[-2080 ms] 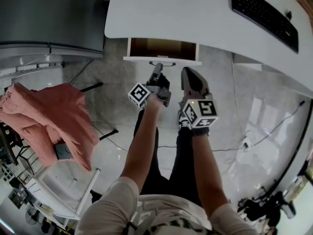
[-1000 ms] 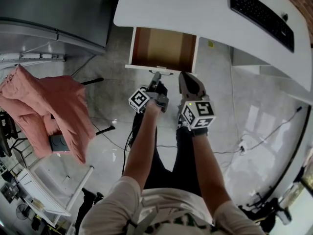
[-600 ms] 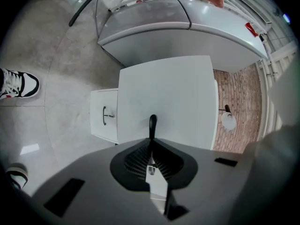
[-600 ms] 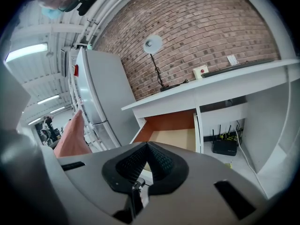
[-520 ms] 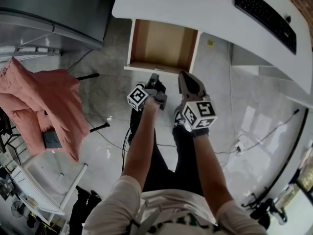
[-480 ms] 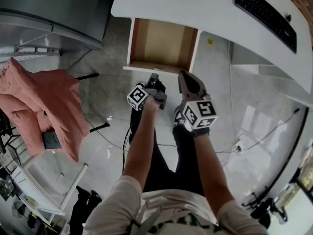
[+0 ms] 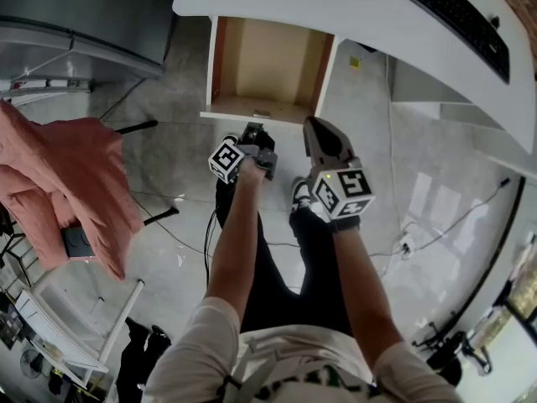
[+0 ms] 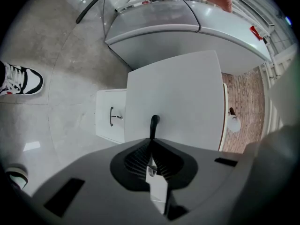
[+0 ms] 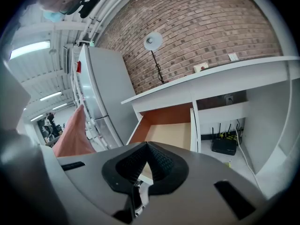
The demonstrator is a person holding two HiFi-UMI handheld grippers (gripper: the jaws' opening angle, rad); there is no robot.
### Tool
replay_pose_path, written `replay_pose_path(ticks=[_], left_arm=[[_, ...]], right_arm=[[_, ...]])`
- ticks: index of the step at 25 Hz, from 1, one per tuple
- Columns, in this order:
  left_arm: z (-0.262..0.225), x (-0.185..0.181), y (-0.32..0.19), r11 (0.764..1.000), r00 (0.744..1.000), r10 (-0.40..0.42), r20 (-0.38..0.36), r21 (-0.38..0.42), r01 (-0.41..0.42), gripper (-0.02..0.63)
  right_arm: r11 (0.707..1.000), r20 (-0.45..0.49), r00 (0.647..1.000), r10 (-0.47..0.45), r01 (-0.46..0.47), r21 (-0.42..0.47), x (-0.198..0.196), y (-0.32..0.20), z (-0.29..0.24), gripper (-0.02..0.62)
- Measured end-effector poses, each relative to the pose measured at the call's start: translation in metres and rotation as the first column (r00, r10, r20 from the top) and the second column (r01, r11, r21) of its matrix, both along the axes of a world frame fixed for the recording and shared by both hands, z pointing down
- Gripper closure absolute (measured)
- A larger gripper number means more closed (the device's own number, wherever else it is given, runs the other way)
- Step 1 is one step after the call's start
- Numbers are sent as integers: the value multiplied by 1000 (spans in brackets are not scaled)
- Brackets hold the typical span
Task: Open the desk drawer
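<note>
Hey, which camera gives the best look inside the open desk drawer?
The head view: it looks down into the drawer, showing most of its floor. The right gripper view sees it at a slant, partly behind the right gripper. The left gripper view shows none of its inside.

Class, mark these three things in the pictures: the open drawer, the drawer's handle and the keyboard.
open drawer (image 7: pixel 267 57): head view, on its bare wooden floor.
handle (image 8: pixel 153 123): left gripper view, on the visible end of the dark bar.
keyboard (image 7: pixel 457 22): head view, on the middle of its keys.
</note>
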State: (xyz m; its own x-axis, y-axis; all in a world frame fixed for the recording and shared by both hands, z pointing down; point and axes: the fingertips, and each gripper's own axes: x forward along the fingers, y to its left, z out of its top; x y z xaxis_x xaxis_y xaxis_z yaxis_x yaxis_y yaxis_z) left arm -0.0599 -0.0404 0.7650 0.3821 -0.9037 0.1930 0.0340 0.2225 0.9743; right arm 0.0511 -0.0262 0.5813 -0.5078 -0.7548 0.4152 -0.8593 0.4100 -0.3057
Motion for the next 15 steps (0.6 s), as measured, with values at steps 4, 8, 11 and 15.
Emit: replay_pose_path(ticks=[4, 8, 11, 15], left_arm=[[6, 0, -3, 1000, 1000, -9, -10, 8, 9, 595], [4, 1, -4, 999, 1000, -3, 3, 50, 3, 594], [10, -1, -2, 1000, 999, -9, 37, 6, 9, 594], [10, -3, -1, 1000, 996, -2, 85, -22, 4, 592]], right_arm=[[1000, 11, 1000, 0, 0, 25, 1, -5, -1, 594], [1000, 17, 1000, 1, -1, 22, 2, -4, 6, 594], [1000, 18, 1000, 4, -4, 12, 1, 1, 9, 594], [1000, 17, 1000, 9, -9, 4, 2, 5, 8, 594]])
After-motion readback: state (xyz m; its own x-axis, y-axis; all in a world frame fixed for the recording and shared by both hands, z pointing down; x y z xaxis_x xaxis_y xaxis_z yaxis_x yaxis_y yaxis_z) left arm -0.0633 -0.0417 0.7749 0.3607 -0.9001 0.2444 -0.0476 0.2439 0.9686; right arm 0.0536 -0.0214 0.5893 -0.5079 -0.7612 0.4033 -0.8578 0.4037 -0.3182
